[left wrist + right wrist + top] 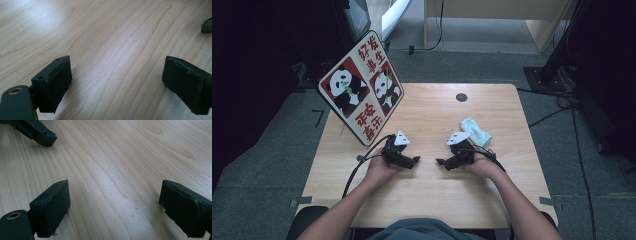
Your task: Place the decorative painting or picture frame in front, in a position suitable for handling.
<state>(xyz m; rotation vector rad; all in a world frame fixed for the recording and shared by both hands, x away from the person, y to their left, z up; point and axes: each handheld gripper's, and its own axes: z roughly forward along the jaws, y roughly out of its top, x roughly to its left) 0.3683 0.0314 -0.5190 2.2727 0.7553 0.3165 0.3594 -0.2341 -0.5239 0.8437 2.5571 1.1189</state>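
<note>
**Two hands, jaws wide, on a wooden table**

Nearest the camera, the person's forearms rest on the table (pixel 427 200). At left a panda sign (pixel 361 87) leans at the table edge. The left gripper (pixel 412 161) has jaws wide, nothing between. The right gripper (pixel 443 162) also stands wide, holding nothing. Just behind it lies a pale blue cloth (pixel 475 131).

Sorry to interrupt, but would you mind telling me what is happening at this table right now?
A person sits at a wooden table with a two-jaw gripper in each hand. The left gripper and the right gripper rest low near the middle, facing each other, both open and holding nothing. A crumpled pale cloth lies just beyond the right gripper, untouched. A panda sign stands tilted at the table's far left corner. Nothing is being handled yet.
</note>
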